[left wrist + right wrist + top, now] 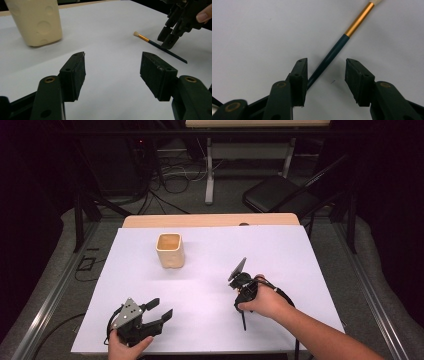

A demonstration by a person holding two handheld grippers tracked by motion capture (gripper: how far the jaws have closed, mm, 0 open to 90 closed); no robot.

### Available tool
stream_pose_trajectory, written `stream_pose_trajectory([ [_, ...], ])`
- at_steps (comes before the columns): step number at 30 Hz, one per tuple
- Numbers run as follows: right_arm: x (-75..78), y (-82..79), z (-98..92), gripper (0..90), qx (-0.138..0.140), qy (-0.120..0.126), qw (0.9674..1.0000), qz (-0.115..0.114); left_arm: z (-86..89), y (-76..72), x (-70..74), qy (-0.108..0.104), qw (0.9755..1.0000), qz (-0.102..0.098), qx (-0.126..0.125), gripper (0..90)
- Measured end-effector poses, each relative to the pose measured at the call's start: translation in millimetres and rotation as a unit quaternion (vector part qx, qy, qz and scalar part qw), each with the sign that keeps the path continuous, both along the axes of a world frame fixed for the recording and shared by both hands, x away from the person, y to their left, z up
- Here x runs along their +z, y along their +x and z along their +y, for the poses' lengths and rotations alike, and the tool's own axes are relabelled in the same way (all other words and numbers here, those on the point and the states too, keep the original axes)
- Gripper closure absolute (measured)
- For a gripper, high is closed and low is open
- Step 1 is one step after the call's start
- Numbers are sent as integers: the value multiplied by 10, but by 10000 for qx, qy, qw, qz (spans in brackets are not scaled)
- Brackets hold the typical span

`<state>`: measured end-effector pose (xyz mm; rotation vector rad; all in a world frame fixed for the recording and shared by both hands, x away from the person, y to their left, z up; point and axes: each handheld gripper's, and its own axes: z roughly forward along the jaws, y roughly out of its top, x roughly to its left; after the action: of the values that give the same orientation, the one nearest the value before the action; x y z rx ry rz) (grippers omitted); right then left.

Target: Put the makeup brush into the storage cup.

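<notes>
White paper covers the table (280, 245), and behind it the floor is dark, with cables and a folding chair (285, 192). On this paper a thin paintbrush (332, 53) lies flat, directly under the right gripper (325, 75). Its dark handle runs between the two jaws, close against the inner face of one jaw and apart from the other; the gold ferrule and pale bristles point away, beyond the fingertips. The jaws stand apart and do not yet press the handle, so nothing is grasped.

To do this pick well, I think the gripper should shift a little sideways so the handle sits in the middle of the gap. It should go low enough that the pads meet the handle and not the paper, then close slowly. A thin round handle can roll or slip out if only one pad pushes it.

The right hand (262, 302) holds its gripper pointing down at the table, wrist raised, forearm coming from the near right corner. The left gripper (160, 312) waits near the table's front edge, also released and empty, pointing toward the cream cup (170, 250) that stands well ahead of it.
</notes>
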<state>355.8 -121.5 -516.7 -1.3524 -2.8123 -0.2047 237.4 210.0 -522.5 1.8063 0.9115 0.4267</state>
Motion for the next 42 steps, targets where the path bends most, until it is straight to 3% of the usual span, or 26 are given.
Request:
stream_pose_trajectory([
  [23,-38,-27,7,537,27,-56,10000,78,-2,0,-1,6,10000,5,-6,368],
  [28,-72,-42,15,538,-15,59,10000,-28,-2,1,-1,2,10000,3,-4,368],
  [32,-53,-34,19,537,33,-78,9999,73,-2,1,-1,7,10000,3,-7,368],
  [42,-60,-39,20,538,12,-50,10000,55,-2,0,0,1,10000,3,-5,368],
])
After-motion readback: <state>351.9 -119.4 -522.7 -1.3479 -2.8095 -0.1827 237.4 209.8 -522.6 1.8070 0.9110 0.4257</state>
